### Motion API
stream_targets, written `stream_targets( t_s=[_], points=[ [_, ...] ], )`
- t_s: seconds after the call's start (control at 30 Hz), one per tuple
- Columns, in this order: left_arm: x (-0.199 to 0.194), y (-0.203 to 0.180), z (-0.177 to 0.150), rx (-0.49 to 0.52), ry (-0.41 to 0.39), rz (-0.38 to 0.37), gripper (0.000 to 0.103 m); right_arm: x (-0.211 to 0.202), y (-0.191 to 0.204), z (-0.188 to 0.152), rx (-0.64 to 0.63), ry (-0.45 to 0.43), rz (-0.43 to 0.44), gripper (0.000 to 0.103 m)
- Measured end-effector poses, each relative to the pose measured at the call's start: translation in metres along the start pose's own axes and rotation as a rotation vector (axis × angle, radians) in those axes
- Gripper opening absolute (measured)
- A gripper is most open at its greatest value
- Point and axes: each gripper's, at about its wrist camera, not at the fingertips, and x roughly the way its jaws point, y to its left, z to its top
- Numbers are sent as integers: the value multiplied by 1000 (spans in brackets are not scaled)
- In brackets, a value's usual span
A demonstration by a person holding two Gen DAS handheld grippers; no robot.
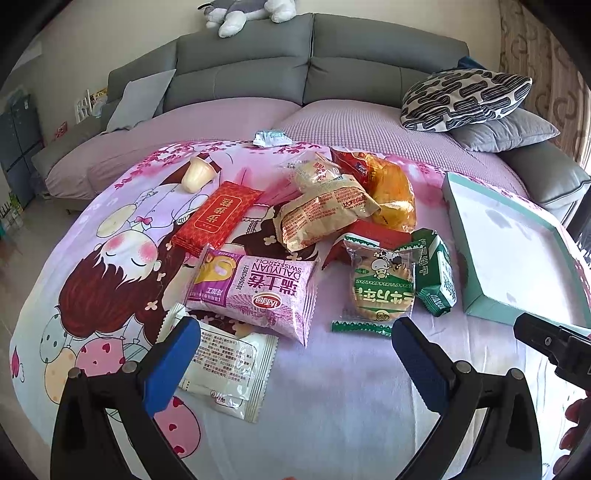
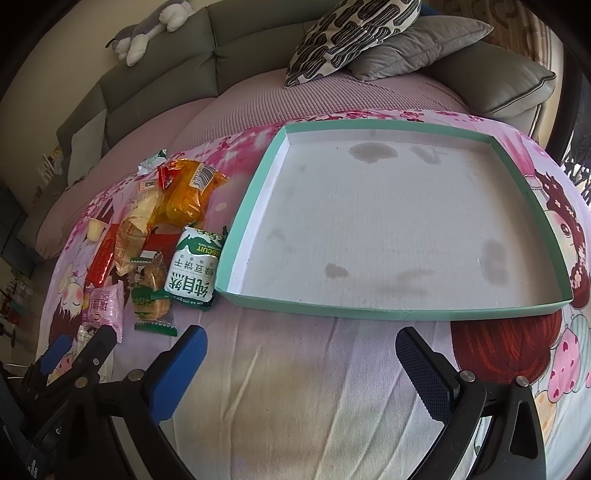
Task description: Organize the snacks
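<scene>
Several snack packets lie on a pink cartoon cloth [image 1: 332, 369]: a purple Swiss roll pack [image 1: 255, 291], a white packet [image 1: 229, 373], a red pack [image 1: 216, 214], a green biscuit pack [image 1: 380, 291], a green-white biscuit pack [image 2: 192, 269], a tan bread bag [image 1: 325, 214] and an orange bag [image 2: 188, 192]. A shallow teal box with a white inside [image 2: 399, 229] lies empty to their right. My left gripper [image 1: 295, 354] is open just before the purple and white packs. My right gripper [image 2: 301, 362] is open and empty before the box's near rim.
A cream jelly cup [image 1: 197, 173] and a small teal packet [image 1: 271, 137] lie at the cloth's far side. A grey sofa [image 1: 310, 70] with cushions [image 1: 465, 99] and a plush toy [image 1: 240, 13] stands behind. The right gripper's tip [image 1: 546, 338] shows at the left view's right edge.
</scene>
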Motion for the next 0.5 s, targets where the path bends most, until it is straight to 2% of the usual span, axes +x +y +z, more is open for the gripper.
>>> stream_targets(
  t_s=[0.2,0.5],
  points=[
    [1,0,0,6,-13,16,103,1,0,0,0,0,0,103],
    [-4,4,0,-19,-71,-17,103,3,3,0,0,3,-11,103]
  ],
)
